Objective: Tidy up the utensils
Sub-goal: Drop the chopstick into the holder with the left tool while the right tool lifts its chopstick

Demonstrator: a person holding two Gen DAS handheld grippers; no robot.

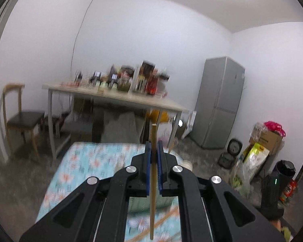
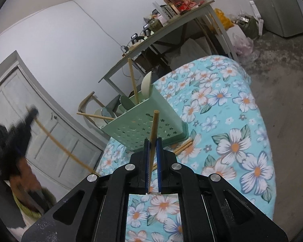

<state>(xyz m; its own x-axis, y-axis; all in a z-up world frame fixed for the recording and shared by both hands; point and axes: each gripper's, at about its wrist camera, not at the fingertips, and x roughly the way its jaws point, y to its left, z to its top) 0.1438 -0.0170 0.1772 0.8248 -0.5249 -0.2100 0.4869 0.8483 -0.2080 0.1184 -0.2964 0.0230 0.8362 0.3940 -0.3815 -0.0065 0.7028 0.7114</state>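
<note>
Floral tablecloth (image 2: 232, 109), green utensil caddy (image 2: 149, 125), left gripper (image 1: 154, 147) and right gripper (image 2: 153, 144) jaws each clamped on a chopstick (image 1: 153, 181)

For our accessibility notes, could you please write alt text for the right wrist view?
The right claw is shut on a wooden chopstick above a floral tablecloth. Just ahead stands a green utensil holder containing spoons and another chopstick, with two more chopsticks lying on the cloth beside it.
</note>
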